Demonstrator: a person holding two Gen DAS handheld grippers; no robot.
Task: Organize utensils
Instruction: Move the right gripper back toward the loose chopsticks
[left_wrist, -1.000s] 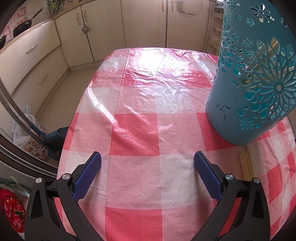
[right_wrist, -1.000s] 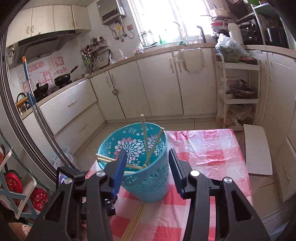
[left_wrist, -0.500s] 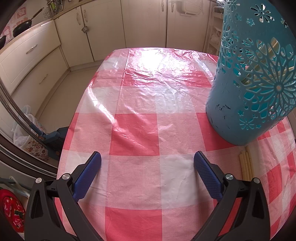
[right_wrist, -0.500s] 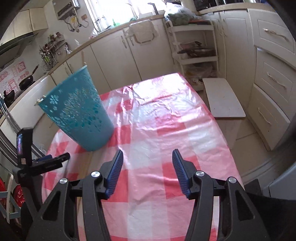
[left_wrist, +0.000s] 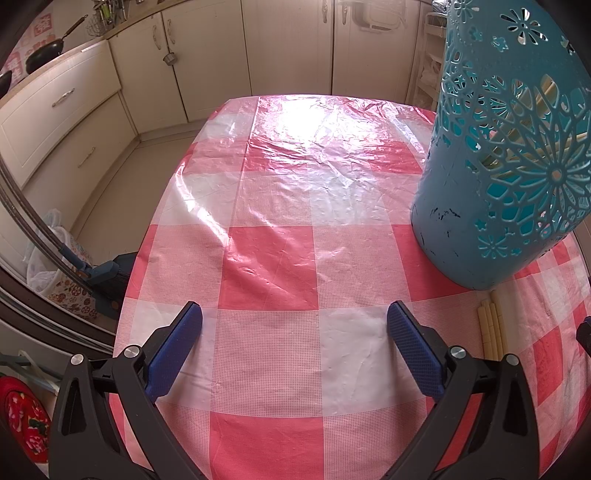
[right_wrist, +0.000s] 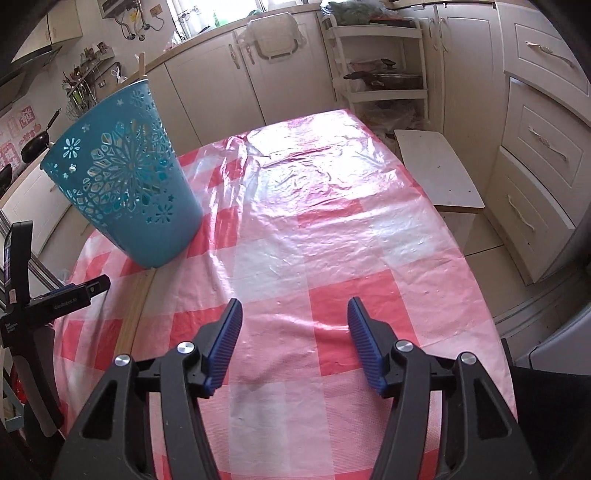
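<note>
While cream kitchen cabinets (right_wrist: 207, 85) line the walls behind it, the desk under a glossy pink-and-white checked plastic cloth (left_wrist: 295, 229) fills both views. On it stands a tall teal plastic basket with cut-out flower patterns (right_wrist: 125, 192), near the desk's left side in the right wrist view and at the right edge of the left wrist view. Pale wooden chopsticks show through its cut-outs (left_wrist: 532, 147), and one tip pokes above the rim. More pale chopsticks (left_wrist: 489, 328) lie flat on the cloth just in front of the basket's foot, side by side. The left tool (left_wrist: 295, 334), black with blue ribbed pads, hangs over bare cloth, its jaws spread wide with nothing between them, the loose chopsticks just to its right. The right tool (right_wrist: 295, 332) points down at an open stretch of cloth; its jaws are opening and nothing is between them.
</note>
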